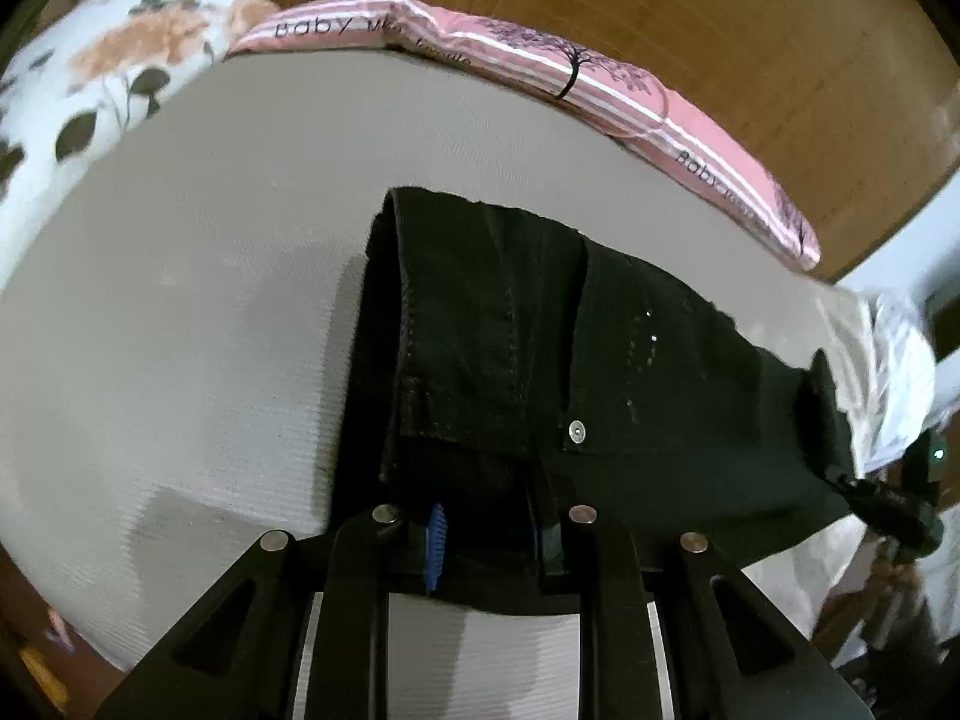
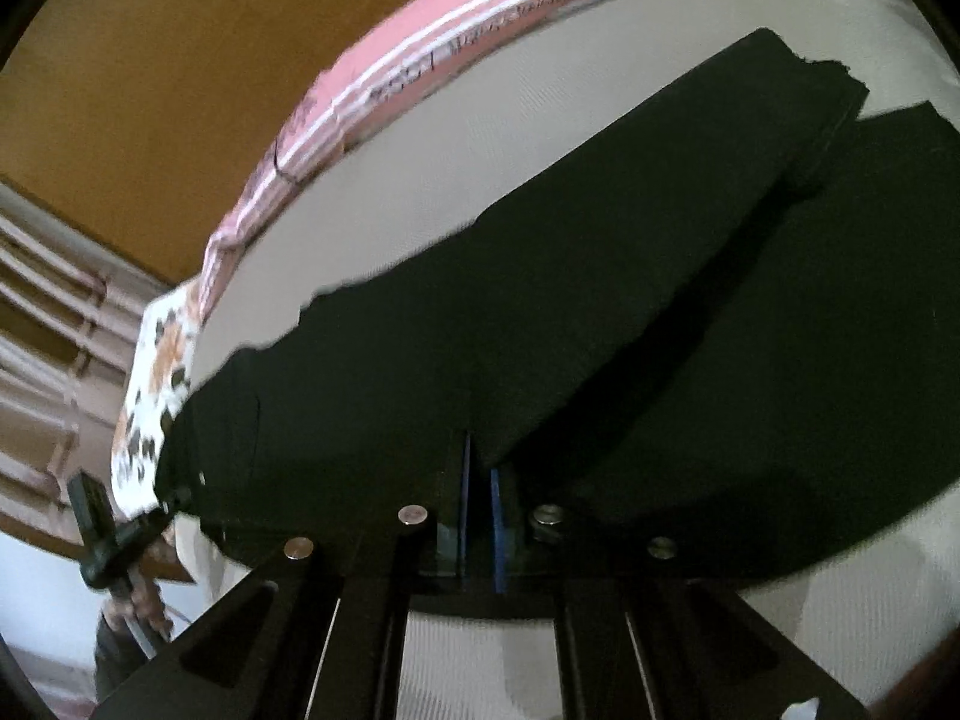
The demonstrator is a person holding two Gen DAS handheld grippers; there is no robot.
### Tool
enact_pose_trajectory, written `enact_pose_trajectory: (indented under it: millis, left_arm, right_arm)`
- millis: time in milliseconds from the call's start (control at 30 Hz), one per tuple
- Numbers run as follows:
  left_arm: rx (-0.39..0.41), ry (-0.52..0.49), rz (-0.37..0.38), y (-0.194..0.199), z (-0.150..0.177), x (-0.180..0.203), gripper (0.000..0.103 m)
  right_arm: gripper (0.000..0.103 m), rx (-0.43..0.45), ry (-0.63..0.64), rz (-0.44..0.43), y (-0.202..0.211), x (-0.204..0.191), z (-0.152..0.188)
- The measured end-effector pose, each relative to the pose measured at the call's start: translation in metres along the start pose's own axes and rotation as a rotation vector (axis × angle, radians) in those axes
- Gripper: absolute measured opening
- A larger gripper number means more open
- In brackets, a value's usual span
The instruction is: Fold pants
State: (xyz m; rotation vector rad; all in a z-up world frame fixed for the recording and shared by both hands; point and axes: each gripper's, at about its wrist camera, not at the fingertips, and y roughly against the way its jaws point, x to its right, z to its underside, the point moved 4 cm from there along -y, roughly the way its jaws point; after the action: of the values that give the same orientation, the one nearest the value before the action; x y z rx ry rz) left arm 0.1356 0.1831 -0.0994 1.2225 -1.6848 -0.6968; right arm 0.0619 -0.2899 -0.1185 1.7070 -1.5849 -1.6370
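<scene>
A pair of black pants (image 1: pixel 540 360) lies across a pale grey mattress (image 1: pixel 180 300), gripped along its near edge by two hand-held claws. The left claw (image 1: pixel 486 546) is clamped on the waistband end, its blue-padded fingers (image 1: pixel 435 546) pinching a thick bunch of dark cloth just below the metal button (image 1: pixel 577 432); the fabric rises straight out of the jaws and spreads away up the bed. From the other side, the right claw (image 2: pixel 478 531) is drawn almost fully together, with a thin fold of the pants (image 2: pixel 540 330) caught between its blue pads (image 2: pixel 497 534). From there, one leg runs off toward the far right corner of the mattress (image 2: pixel 450 180), lying partly over the second leg, which fans out to the right. The cloth held in each claw hangs clear of the mattress at the near edge, throwing a shadow beneath. A pink striped blanket (image 1: pixel 540 66) printed with trees lines the far side of the bed against a wooden headboard (image 1: pixel 660 12), and a white pillow (image 1: pixel 108 72) with a floral print sits at the corner. In the right claw's view, the left claw (image 2: pixel 114 540) shows at the far left, with a hand (image 2: pixel 144 600) below it.
</scene>
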Motion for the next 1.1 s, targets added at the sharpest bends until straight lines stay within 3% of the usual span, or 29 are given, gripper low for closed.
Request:
enact_pose_trajectory:
  millis: [300,400,467,633,767,933,1100]
  left_arm:
    - [-0.055,-0.152,-0.134,-0.017,0.013,0.006,0.022]
    - [-0.033,-0.184,-0.194,-0.02,0.018,0.011,0.027]
    - [-0.032,-0.184,-0.202,-0.019,0.019,0.013,0.029]
    - [-0.067,-0.175,-0.186,-0.006,0.02,0.013,0.041]
    - [-0.061,-0.157,-0.179,0.017,0.027,0.009,0.042]
    - [0.025,-0.215,-0.205,0.045,0.027,0.031,0.042]
    - [0.041,-0.351,-0.085,0.04,0.024,0.1,0.042]
  right_arm:
    - [0.005,-0.096,-0.021,0.034,-0.016,0.011,0.033]
    - [0.008,-0.105,-0.025,0.026,-0.018,0.011,0.031]
    - [0.015,-0.116,-0.039,0.003,-0.017,0.012,0.029]
    - [0.037,-0.101,-0.051,-0.009,-0.002,0.017,0.025]
    - [0.038,-0.058,-0.094,-0.009,0.019,0.038,0.015]
    - [0.038,0.043,-0.144,0.037,0.048,0.078,-0.016]
    - [0.037,0.136,-0.204,0.082,0.068,0.118,-0.062]
